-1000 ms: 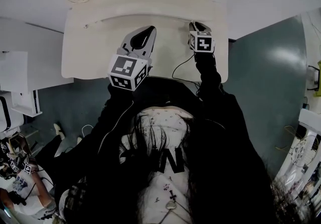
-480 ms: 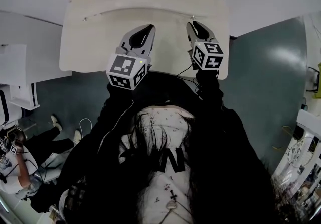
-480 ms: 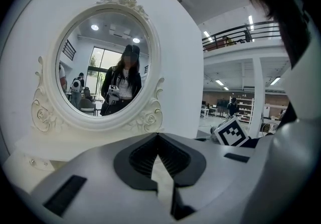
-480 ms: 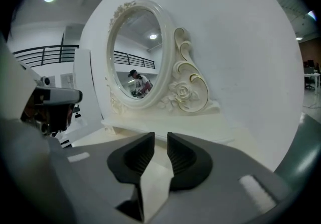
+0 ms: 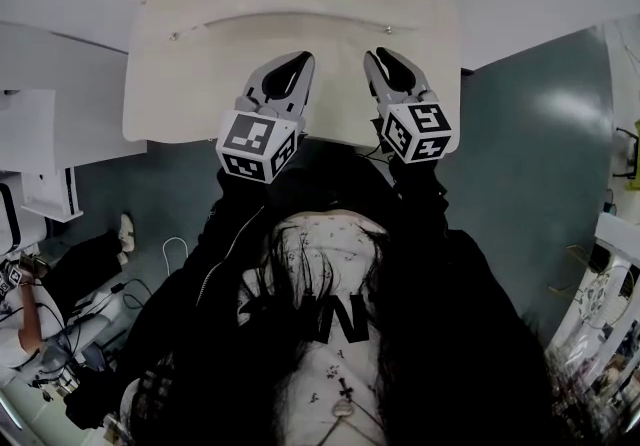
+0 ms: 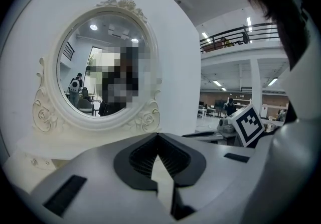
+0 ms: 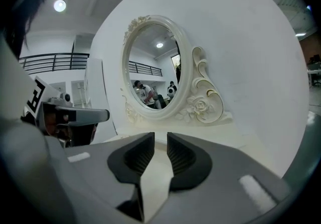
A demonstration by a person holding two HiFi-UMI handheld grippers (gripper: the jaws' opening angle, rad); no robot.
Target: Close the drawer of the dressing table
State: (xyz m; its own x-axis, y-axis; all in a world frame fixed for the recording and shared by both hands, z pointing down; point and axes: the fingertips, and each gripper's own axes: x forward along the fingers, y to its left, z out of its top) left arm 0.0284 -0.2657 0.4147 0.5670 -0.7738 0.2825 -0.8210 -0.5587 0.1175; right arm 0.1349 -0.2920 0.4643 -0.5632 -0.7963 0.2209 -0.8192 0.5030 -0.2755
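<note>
Seen from above, a person in black stands at a white dressing table [image 5: 200,84] set against a white wall, its carved oval mirror [image 6: 108,67] rising at the back. Both grippers are held side by side over the front part of the tabletop, pointing towards the mirror. The left gripper [image 5: 297,60] is clenched: its jaw tips meet, with nothing between them. The right gripper [image 5: 378,56] has its jaws a narrow gap apart, holding nothing. The drawer itself cannot be made out in any view – only the table's pale top and front edge show. Another person [image 5: 40,304] sits on the grey-green floor [image 5: 540,134] at lower left.
</note>
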